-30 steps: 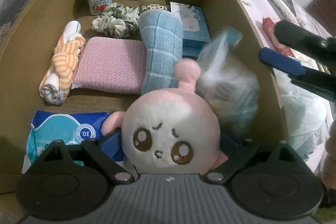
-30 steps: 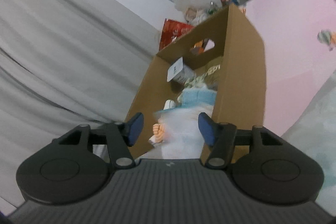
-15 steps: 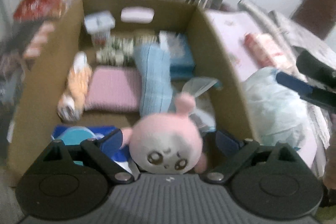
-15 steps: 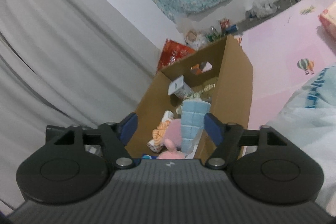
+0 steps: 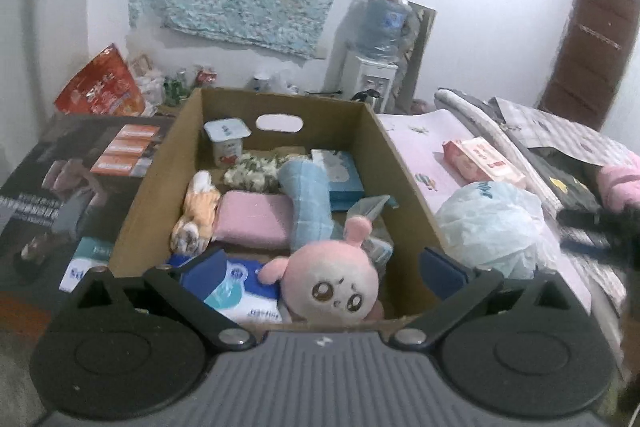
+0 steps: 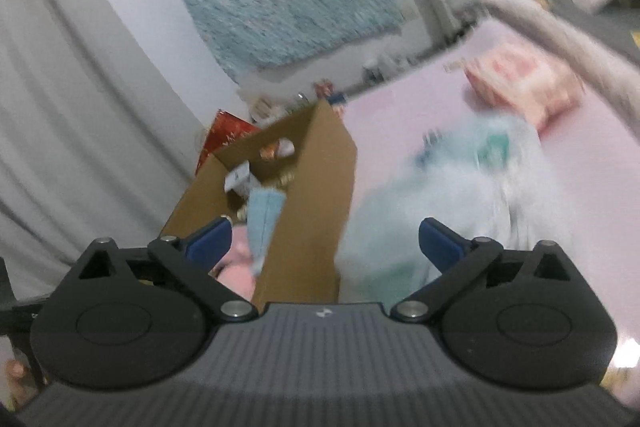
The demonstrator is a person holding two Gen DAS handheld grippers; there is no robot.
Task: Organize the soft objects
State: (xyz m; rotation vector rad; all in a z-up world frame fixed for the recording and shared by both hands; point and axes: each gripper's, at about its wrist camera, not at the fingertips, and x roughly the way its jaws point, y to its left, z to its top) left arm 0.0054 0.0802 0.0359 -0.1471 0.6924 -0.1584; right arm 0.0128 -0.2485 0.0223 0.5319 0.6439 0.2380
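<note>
A cardboard box [image 5: 156,179] holds a pink plush toy [image 5: 334,285] at its near right, a rolled blue towel [image 5: 308,203], a pink sponge cloth [image 5: 254,219], an orange striped cloth [image 5: 196,211], a scrunchie [image 5: 250,175], a yogurt cup [image 5: 227,143] and a blue tissue pack [image 5: 244,291]. My left gripper [image 5: 324,267] is open and empty, above the box's near edge. My right gripper [image 6: 324,239] is open and empty, to the right of the box [image 6: 316,203], near a pale blue plastic bag [image 6: 448,195]. That bag [image 5: 496,223] lies right of the box.
A pink wipes pack [image 5: 482,163] lies on the pink mat [image 5: 424,155] right of the box. A red snack bag [image 5: 102,87] and a water dispenser [image 5: 374,67] stand by the far wall. Bedding [image 5: 560,147] lies at the far right.
My left gripper has pulled back and up from the plush toy, which stays in the box. My right gripper has opened wider and swung right toward the plastic bag.
</note>
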